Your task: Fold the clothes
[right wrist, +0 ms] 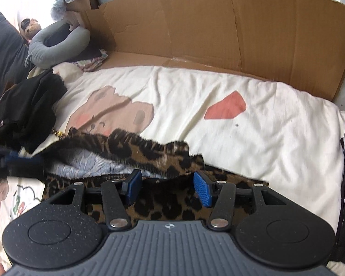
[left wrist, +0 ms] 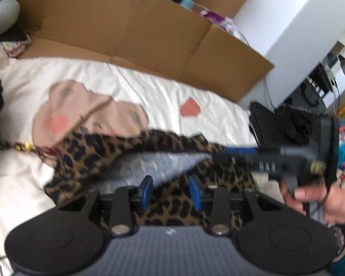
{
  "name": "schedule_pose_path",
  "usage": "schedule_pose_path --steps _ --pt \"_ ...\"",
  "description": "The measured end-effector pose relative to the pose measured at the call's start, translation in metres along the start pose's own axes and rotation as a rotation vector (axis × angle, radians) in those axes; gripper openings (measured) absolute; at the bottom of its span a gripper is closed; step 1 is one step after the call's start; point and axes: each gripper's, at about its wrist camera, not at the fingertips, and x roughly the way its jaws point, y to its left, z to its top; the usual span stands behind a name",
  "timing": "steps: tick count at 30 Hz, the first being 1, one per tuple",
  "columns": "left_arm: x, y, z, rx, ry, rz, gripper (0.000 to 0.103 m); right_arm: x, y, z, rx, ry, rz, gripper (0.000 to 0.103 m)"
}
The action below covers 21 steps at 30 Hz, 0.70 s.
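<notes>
Blue-padded fingers of the left gripper (left wrist: 170, 192) stand apart with nothing clamped, just above the near edge of a leopard-print garment with a pale grey lining (left wrist: 149, 163), while the right gripper (right wrist: 167, 189), its jaws likewise parted and empty, hangs over the same garment's near right part. Seen from the left wrist, the right gripper is at the garment's right end, gripped by a hand (left wrist: 319, 197). Beneath the garment lies a cream bedsheet printed with a pinkish-brown bear (right wrist: 253, 133); a flattened brown cardboard sheet (right wrist: 218, 27) borders its far edge, and dark folded clothes (right wrist: 27, 112) sit at the left.
</notes>
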Motion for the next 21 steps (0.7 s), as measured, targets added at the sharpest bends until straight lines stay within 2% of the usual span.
schedule_pose_path --steps 4,18,21 --pt "0.015 0.001 -0.017 -0.005 0.061 -0.004 0.037 0.000 -0.004 0.008 0.012 -0.020 -0.007 0.057" --pt "0.039 0.021 -0.029 -0.030 0.071 0.073 0.037 -0.015 -0.004 0.003 0.026 -0.026 0.021 0.057" --pt "0.036 0.020 -0.021 -0.020 0.042 0.084 0.037 -0.020 -0.001 -0.001 0.015 -0.024 0.022 0.057"
